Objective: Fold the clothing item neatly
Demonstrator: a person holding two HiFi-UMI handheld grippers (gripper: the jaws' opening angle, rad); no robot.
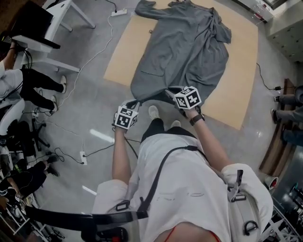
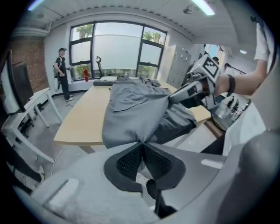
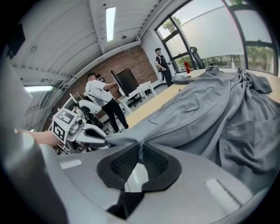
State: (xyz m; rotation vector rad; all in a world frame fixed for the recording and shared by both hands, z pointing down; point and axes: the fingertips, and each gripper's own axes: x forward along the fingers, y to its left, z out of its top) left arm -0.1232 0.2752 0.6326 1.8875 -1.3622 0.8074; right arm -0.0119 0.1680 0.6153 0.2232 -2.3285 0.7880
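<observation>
Person's white shirt (image 1: pixel 180 189) nearest, left claw (image 1: pixel 136 102) pinched shut on grey garment (image 1: pixel 184 47) hem, right claw (image 1: pixel 169 91) clamping the same hem, garment spread over tan desk (image 1: pixel 241 75)

Soft matt grey cloth garment (image 1: pixel 182 52), smooth pale wood tabletop (image 1: pixel 239 90), glossy grey floor (image 1: pixel 94 56)

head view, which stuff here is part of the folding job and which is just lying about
Job: grey garment; wooden table under it; left gripper and right gripper, both shut on its near edge.
Lying about: white power strip; white desk; monitor.
</observation>
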